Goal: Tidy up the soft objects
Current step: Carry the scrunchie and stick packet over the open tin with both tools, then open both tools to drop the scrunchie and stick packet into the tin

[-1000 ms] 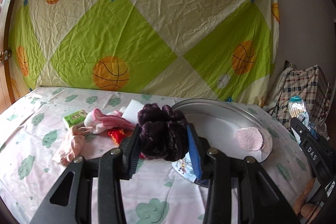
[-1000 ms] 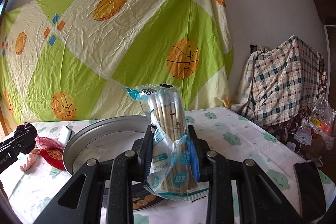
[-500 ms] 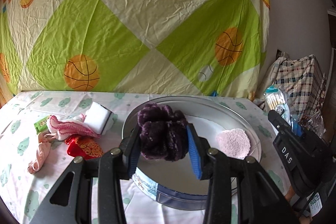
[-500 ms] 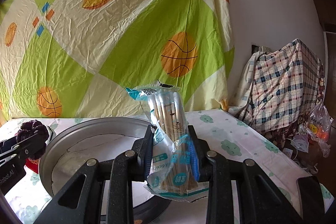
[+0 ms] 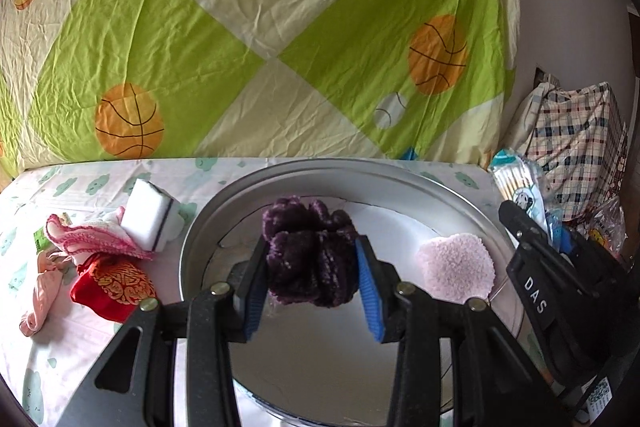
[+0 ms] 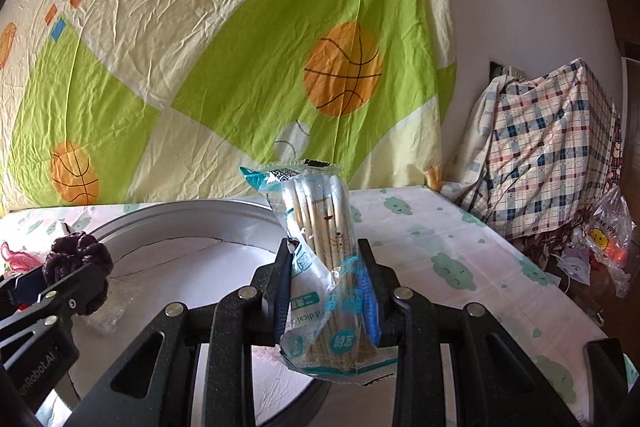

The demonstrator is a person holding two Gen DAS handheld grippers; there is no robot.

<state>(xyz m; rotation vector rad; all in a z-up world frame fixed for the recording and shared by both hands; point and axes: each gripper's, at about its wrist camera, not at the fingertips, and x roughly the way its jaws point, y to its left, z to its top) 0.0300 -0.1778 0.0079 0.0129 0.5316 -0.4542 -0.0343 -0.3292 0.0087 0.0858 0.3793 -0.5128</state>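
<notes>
Right now the left gripper [image 5: 312,267] is clamped on a purple fuzzy scrunchie [image 5: 310,251], held above the inside of the round metal tray [image 5: 400,173], while the right gripper [image 6: 326,291] is closed on a plastic pack of cotton swabs [image 6: 316,247] over the tray's near right edge. A pink puff [image 5: 456,265] already lies in the tray on its right side. The step in hand looks like dropping the scrunchie into the tray, and doing it well probably means lowering it close to the tray floor before parting the jaws, choosing a bare spot left of the puff, and keeping the two grippers from bumping, since they sit near each other. The scrunchie is a rounded bunch with no clear long axis; its ruffles bulge up and forward past the blue pads [image 5: 250,291]. The swab pack stands nearly upright, long axis vertical, sealed end up, leaning slightly left. Waiting on the cloud-print cloth [image 5: 100,331] left of the tray are a white sponge [image 5: 148,215], a pink-edged cloth [image 5: 84,237], a red embroidered pouch [image 5: 112,287] and a pale pink fabric piece [image 5: 42,287].
</notes>
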